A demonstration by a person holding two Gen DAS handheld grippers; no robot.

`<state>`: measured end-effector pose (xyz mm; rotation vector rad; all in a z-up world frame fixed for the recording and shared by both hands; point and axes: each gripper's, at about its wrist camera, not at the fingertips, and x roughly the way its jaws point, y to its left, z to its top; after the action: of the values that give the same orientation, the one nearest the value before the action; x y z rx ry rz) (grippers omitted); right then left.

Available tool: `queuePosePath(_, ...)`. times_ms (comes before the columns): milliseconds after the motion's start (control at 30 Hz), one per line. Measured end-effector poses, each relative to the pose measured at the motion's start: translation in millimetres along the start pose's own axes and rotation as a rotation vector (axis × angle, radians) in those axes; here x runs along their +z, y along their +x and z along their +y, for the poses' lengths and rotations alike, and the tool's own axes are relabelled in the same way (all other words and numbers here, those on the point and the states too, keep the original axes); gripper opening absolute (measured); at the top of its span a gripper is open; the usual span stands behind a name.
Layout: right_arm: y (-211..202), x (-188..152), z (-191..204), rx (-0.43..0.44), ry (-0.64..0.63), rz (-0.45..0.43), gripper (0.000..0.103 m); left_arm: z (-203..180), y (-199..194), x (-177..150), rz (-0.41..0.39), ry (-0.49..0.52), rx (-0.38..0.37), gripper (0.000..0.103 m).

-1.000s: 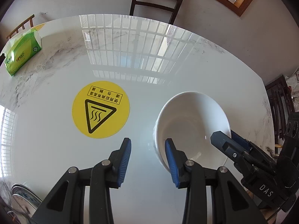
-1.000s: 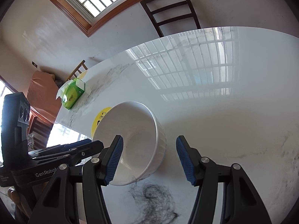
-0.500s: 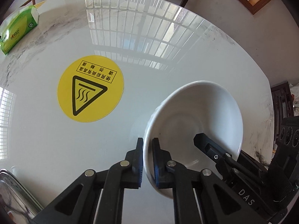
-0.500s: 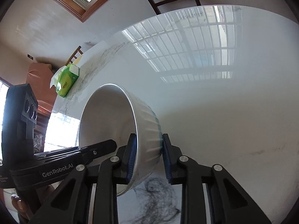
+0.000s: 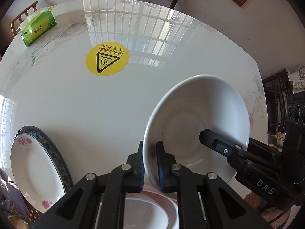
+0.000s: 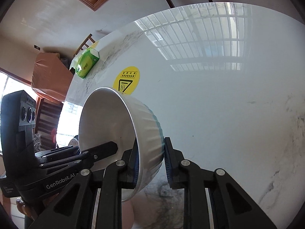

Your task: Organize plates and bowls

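- Left wrist view, far left: a flower-patterned plate (image 5: 36,164) lies on the marble table (image 5: 95,103), near its edge.
- Centre: the left gripper (image 5: 149,164) is clamped on the near rim of the white bowl (image 5: 200,114), which is tilted (a pink-rimmed plate (image 5: 152,210) sits below).
- Right: the right gripper (image 6: 150,160) pinches the bowl's opposite ribbed wall, 1 pad inside, 1 outside.
- Farther back: a yellow warning sticker (image 5: 107,58) and a green tissue pack (image 5: 38,28).
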<state>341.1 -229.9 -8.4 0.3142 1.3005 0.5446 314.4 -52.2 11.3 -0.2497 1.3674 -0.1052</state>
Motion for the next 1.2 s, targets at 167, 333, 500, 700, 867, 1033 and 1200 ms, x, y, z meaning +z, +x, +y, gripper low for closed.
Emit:
queuePosePath(167, -22, -27, 28, -0.017, -0.043, 0.012, 0.021, 9, -29, -29, -0.013, 0.006, -0.015, 0.011)
queuePosePath(333, -37, -51, 50, -0.011, -0.066, 0.015, 0.021, 21, -45, -61, -0.001, 0.002, -0.017, 0.011)
queuePosePath(500, -36, -75, 67, -0.009, -0.078, 0.047, 0.021, 36, -53, -87, 0.011, 0.001, -0.002, 0.011)
queuePosePath(700, -32, -100, 88, -0.02, -0.109, 0.073, 0.021, 51, -56, -103, 0.022, -0.005, 0.013, 0.011)
queuePosePath(867, -25, -113, 94, -0.021, -0.108, 0.102, 0.02, 60, -53, -114, 0.036, -0.012, 0.017, 0.011)
queuePosePath(1033, -17, -119, 97, -0.026, -0.106, 0.118, 0.02, 66, -50, -120, 0.048, -0.015, 0.016, 0.012)
queuePosePath(1200, -12, -124, 100, -0.034, -0.104, 0.133, 0.02, 68, -45, -122, 0.064, -0.021, 0.016, 0.012)
